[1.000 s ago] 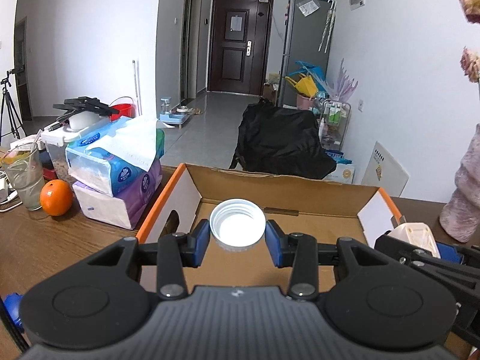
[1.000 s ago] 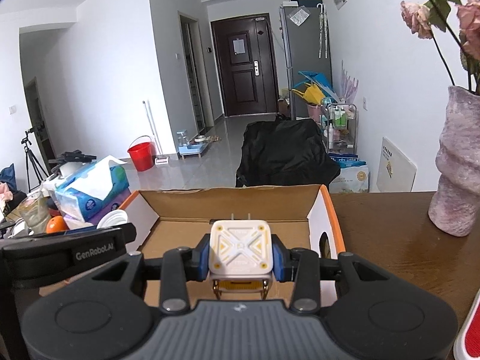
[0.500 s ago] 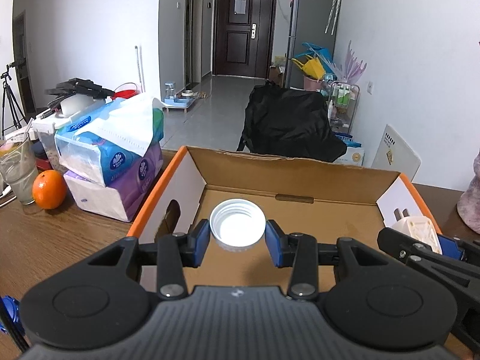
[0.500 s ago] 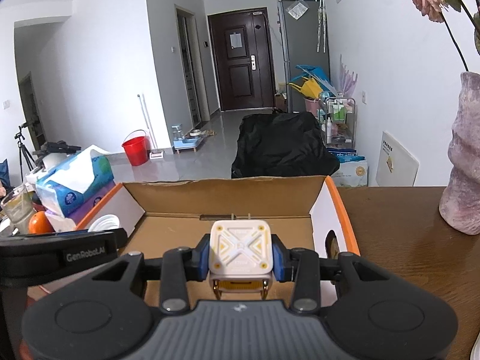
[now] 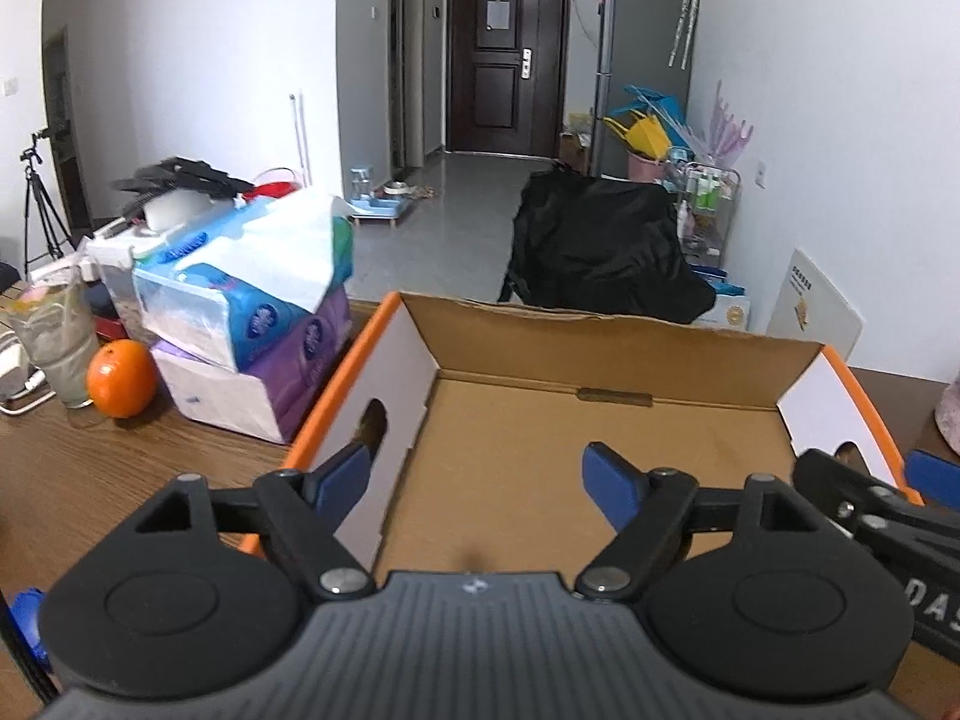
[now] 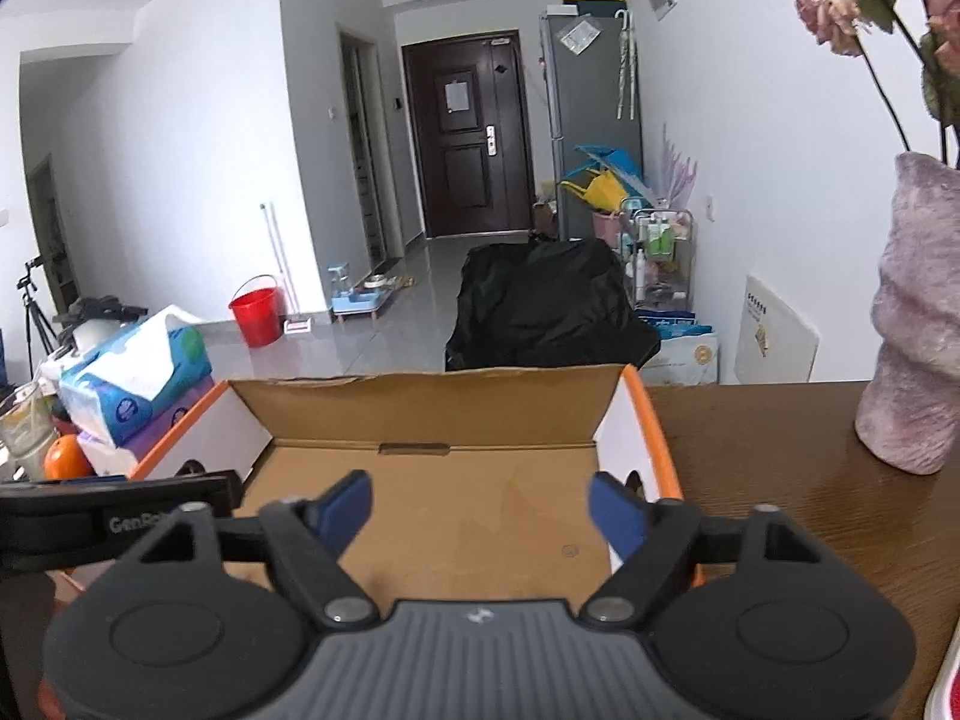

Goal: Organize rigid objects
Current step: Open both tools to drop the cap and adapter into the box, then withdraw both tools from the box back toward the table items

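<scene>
Left wrist: corrugated cardboard box (image 5: pixel 600 450), orange-edged, rectangular.

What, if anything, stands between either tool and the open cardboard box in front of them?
Nothing visible does. The left tool and right tool both hang open and empty over the cardboard box, whose top is open and whose visible floor is bare.
</scene>
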`<state>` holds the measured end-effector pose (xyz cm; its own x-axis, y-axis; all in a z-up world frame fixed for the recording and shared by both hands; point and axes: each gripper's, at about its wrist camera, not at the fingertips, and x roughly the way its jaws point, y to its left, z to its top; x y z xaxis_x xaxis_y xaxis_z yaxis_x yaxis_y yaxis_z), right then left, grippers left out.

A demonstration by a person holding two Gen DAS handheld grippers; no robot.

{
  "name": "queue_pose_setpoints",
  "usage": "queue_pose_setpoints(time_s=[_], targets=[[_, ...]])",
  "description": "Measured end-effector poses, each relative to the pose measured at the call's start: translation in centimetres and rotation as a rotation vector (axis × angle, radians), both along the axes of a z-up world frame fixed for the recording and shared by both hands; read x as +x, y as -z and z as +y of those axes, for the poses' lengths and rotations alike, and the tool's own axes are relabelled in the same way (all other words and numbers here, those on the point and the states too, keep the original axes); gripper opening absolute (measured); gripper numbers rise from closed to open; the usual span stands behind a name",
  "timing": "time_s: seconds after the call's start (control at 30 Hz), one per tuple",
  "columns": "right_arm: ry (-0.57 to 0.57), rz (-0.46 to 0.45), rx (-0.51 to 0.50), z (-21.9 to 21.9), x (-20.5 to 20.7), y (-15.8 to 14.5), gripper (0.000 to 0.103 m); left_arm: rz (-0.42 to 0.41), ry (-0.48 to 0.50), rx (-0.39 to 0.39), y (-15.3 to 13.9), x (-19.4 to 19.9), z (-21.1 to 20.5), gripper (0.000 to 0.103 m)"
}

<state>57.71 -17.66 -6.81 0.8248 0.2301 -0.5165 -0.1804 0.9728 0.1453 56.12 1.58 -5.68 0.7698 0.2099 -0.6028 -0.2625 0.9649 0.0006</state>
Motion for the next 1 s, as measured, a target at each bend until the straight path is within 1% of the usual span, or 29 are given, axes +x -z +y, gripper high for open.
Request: queue_pose_setpoints(time_s=[0.03, 0.07, 0.1, 0.17, 0.23, 0.37, 0.6, 0.77, 0.9, 1.0], targets=[[0.000, 0.000, 0.004, -0.2, 0.0, -0.1, 0.086, -0.003, -0.002, 0.002, -0.1, -0.1, 0.1, 0.087], [0.002, 0.001, 0.006, -0.3, -0.1, -0.2, 0.090, -0.005, -0.005, 0.006, -0.2, -0.1, 0.2, 0.093], [0.005, 0.001, 0.004, -0.4, -0.1, -0.2, 0.091, -0.007, -0.010, 0.011, -0.3, -0.2, 0.2, 0.097], [0.010, 0.005, -0.001, -0.4, -0.2, -0.3, 0.097, -0.017, -0.016, 0.015, -0.6, -0.4, 0.3, 0.099], [0.014, 0.004, 0.001, -0.5, -0.4, -0.4, 0.100, -0.024, -0.017, 0.009, -0.9, -0.6, 0.4, 0.103], [0.018, -0.005, 0.004, -0.8, -1.1, -0.9, 0.103, -0.029, -0.018, -0.002, -1.3, -0.9, 0.4, 0.103], [0.024, -0.038, -0.004, -1.6, -3.8, -2.2, 0.103, -0.042, -0.015, -0.007, -1.9, -2.3, -0.1, 0.103], [0.020, -0.056, 0.003, -2.1, -6.3, -3.4, 0.103, -0.065, -0.006, -0.012, -2.8, -4.8, -0.1, 0.103], [0.012, -0.067, -0.008, -2.1, -8.5, -4.1, 0.103, -0.081, 0.007, 0.004, -3.4, -7.2, -0.4, 0.103], [0.008, -0.075, -0.016, -2.1, -10.5, -4.5, 0.103, -0.092, 0.012, -0.003, -3.9, -9.3, -0.3, 0.103]])
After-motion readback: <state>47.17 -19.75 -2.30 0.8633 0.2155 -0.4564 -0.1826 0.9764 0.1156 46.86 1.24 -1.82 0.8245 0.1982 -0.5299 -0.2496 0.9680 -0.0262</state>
